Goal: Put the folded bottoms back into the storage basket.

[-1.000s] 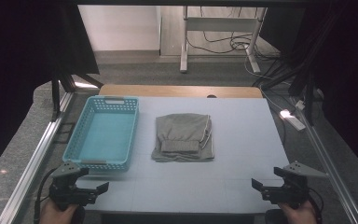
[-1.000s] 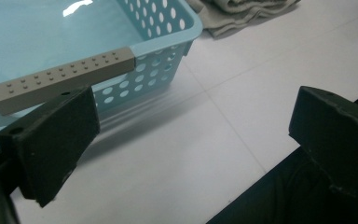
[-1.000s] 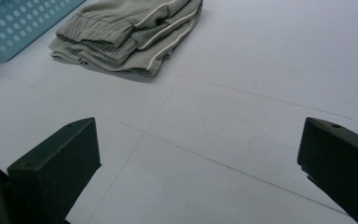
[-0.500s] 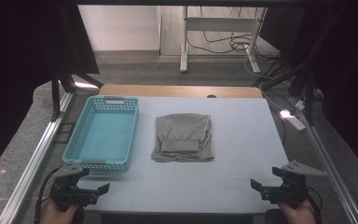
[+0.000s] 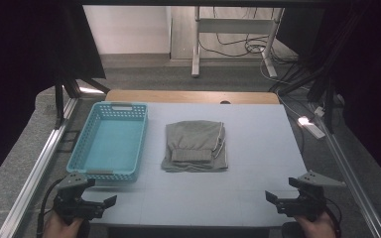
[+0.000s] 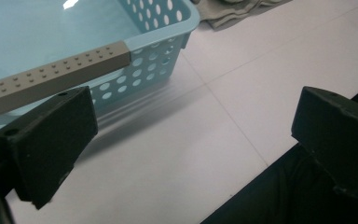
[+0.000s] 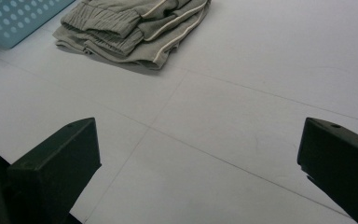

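Black plastic jaws stood wide apart on both tongs, each pair holding nothing. At the near edge of the pale blue-grey table (image 5: 258, 198), the left gripper (image 5: 106, 202) hovered at the near left corner and the right gripper (image 5: 270, 197) at the near right corner, each held by a hand coming in from the bottom of the high view.

The folded grey-olive garment with white piping (image 5: 195, 145) lay flat at the middle of the table, far of both tongs, with its long axis running near to far and its ribbed cuffs toward the near edge. It lay far and right of the left gripper, far and left of the right gripper. Neither was clearly nearer; the right one had the open path, since the light blue perforated plastic basket (image 5: 110, 143) stood just left of the garment, between it and the left gripper.

The right gripper view showed the garment's stacked layers and piping (image 7: 135, 25) from the side, which the high view flattened. The left gripper view showed the basket's near wall with its grey handle strip (image 6: 56, 74) close ahead, and a corner of the cloth (image 6: 228, 11) beyond.
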Demonstrator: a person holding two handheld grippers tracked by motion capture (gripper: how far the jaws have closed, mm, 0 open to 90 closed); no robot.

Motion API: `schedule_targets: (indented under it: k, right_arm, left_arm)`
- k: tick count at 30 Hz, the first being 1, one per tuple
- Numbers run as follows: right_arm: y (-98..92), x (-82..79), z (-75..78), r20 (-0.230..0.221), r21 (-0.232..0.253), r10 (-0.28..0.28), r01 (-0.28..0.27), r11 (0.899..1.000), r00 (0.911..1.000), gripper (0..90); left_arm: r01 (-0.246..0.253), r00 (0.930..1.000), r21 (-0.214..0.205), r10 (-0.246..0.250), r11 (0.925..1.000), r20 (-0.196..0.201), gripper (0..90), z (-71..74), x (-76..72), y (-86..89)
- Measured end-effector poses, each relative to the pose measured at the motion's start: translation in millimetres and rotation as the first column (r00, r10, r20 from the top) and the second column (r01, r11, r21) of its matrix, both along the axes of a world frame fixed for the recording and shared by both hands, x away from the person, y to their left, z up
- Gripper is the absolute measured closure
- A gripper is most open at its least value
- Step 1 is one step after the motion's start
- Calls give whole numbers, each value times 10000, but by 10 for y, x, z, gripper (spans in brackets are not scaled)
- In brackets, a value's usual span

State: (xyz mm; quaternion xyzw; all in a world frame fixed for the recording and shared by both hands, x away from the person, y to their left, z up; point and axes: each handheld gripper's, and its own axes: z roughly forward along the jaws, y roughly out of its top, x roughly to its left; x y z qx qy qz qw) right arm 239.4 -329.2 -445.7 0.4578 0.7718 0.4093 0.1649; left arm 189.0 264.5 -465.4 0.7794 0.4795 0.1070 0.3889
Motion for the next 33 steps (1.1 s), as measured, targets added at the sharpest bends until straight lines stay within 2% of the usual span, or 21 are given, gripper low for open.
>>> schedule_targets:
  k: [4,6,12,17,23,29,33]
  right_arm:
    - [12,-2,0,30,-118,39,-38,9999,10000,0]
    - [23,-1,-2,27,-215,62,-61,9998,10000,0]
    - [35,-3,-2,20,-325,138,-138,9994,9999,0]
    - [51,-7,-2,69,-464,164,-161,9988,9998,0]
    - [63,-11,-3,100,-564,213,-207,9982,9997,0]
    - [66,-9,-4,80,-585,232,-227,9980,9997,0]
    - [70,-9,-5,64,-651,262,-257,9976,9996,0]
  left_arm:
    - [99,9999,-149,-98,9998,46,0,13,-9,3]
    - [157,9996,-280,-151,9995,243,0,36,-24,1]
    - [230,9989,-287,-218,9993,417,0,53,-30,-8]
    - [305,9988,-227,-296,9993,398,0,54,-12,-45]
    - [785,9957,-299,-769,9965,510,0,62,30,-123]
    - [933,9944,-197,-922,9954,519,0,62,45,-158]
    - [1182,9913,-307,-1162,9925,610,0,58,61,-169]
